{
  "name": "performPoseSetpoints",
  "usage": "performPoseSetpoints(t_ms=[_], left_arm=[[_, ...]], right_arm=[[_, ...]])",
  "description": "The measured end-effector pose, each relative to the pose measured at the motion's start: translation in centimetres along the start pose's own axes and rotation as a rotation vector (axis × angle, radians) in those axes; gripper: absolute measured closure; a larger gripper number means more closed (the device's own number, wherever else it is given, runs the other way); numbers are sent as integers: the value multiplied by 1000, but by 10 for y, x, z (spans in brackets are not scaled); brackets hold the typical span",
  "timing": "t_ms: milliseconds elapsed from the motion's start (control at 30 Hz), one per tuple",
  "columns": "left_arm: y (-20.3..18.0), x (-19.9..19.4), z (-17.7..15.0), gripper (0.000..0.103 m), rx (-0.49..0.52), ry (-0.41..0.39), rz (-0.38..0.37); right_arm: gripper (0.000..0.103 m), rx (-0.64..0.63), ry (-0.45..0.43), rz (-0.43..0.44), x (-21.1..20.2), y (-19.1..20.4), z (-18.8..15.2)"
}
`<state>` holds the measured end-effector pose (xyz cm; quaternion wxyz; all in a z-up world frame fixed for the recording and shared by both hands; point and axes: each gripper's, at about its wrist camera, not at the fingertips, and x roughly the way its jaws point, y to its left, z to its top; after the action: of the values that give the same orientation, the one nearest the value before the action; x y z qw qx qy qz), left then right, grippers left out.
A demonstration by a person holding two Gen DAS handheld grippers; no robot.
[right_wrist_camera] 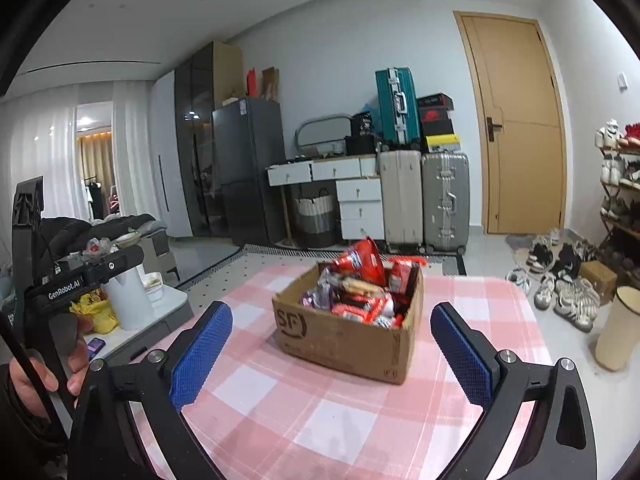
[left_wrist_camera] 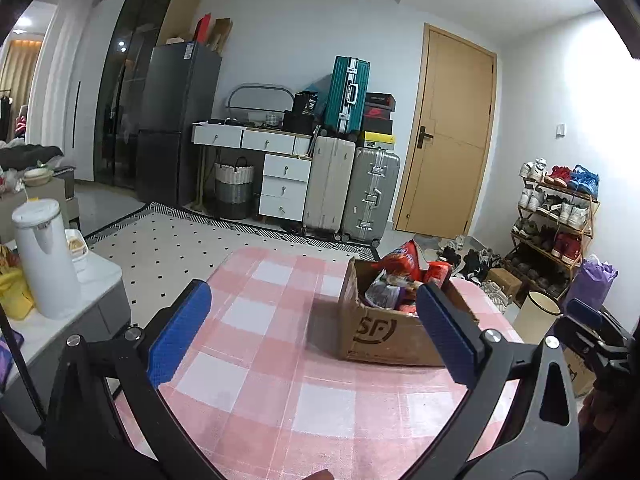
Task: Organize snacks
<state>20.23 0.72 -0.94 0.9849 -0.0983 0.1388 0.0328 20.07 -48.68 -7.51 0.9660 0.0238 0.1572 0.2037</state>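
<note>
Right wrist | right tool (right_wrist_camera: 332,354) wide, empty | snack box (right_wrist_camera: 352,320) just ahead, apart

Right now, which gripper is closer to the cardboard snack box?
Right, slightly, I'd judge. The right gripper faces the cardboard box head-on, box centred ahead of its open jaws. The left gripper sits off to the box's left, aimed mostly at bare tablecloth.

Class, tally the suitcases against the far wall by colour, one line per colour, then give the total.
Teal suitcase: 1
Beige suitcase: 1
Silver suitcase: 1
Total: 3
</note>
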Motion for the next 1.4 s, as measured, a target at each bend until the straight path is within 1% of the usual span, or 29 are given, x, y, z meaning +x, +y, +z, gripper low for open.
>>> performPoseSetpoints(t_ms=[100,233,333,433,600,700,800,933,1067,1200,1400], left_arm=[[0,15,-16,1,1,-29,-5],[-7,41,-37,1,38,-46,-8],[-12,59,-50,1,50,-52,-14],[-21,82,-63,1,70,-24,-25],[-36,109,-84,1,128,-18,-21],[-42,125,-96,1,150,15,-30],[-44,141,-102,1,157,51,3],[-46,150,-108,1,157,40,29],[-51,158,-112,1,187,33,29],[-48,156,-112,1,164,29,27],[-56,159,-113,1,175,27,29]], right_arm=[[2,16,-12,-11,2,-8,-9],[1,39,-31,-32,5,-18,-25],[1,39,-29,-52,10,-23,-36],[1,38,-21,-74,16,-30,-48],[1,35,-21,-123,28,-40,-68],[1,27,-20,-137,36,-43,-78],[1,12,-31,-148,43,-45,-88],[1,20,-15,-148,51,-48,-90],[1,23,-1,-153,55,-49,-92],[1,12,-14,-157,54,-48,-91],[1,-10,-15,-159,54,-45,-93]])
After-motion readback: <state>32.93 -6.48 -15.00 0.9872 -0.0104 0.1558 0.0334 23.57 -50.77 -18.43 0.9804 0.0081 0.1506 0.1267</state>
